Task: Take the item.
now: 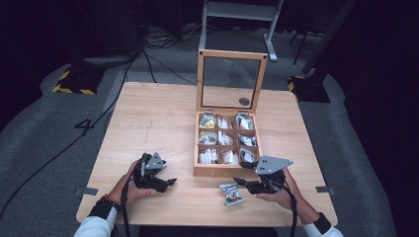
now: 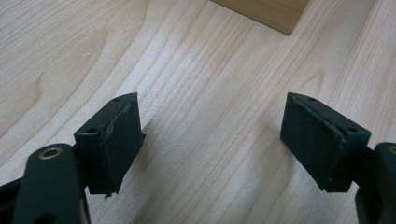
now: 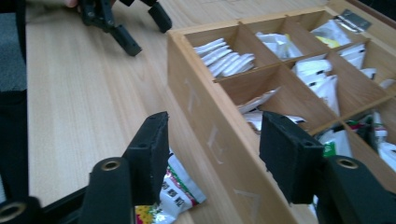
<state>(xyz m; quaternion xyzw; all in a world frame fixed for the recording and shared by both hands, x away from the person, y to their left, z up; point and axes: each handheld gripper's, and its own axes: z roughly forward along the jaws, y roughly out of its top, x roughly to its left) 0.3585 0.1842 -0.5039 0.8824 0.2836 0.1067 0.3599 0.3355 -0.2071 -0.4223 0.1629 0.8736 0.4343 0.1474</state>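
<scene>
The packet [image 1: 230,193] lies flat on the desk [image 1: 148,123], just beside the right claw [image 1: 240,182]. This claw is open and holds nothing. The left claw [image 1: 169,181] is open and empty.

Pale wooden surface [image 1: 158,123] is lit evenly from above, dark surroundings; gripper views are soft, blurry up close.

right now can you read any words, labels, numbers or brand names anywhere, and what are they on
None can be read.
Packet on the table beside the right gripper: red and dark print, too blurred to read.
Packets in the wooden box: print too small to read.
Box front wall: pale patches that look like clear tape, no lettering to make out.
Black disc on the lid pane: no text visible.
</scene>
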